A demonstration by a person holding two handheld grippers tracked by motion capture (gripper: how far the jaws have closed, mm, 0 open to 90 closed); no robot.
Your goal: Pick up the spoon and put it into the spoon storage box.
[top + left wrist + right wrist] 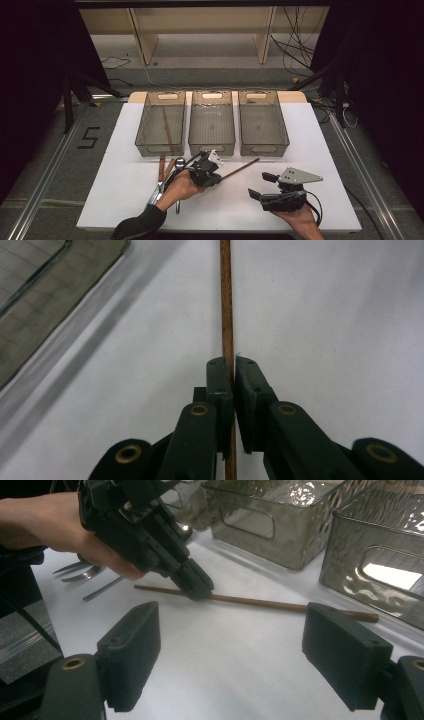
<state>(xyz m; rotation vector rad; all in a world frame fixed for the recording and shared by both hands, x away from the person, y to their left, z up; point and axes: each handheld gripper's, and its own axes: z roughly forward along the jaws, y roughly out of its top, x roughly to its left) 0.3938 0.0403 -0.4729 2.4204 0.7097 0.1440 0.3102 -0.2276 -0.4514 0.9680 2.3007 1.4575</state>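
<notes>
Chopstick (241, 168): brown wooden stick, lying on the white counter (125, 200) at centre of the high view, just in front of the middle bin (212, 122). Left hand-held gripper (212, 177): clamped on the chopstick; its own view shows both pads (218, 385) pressed against the stick (226, 300). Right hand-held gripper (259, 186): jaws wide, nothing between them, lower right of the high view. Right gripper view adds cutlery (82, 572) at left, behind the left hand (55, 525).
</notes>
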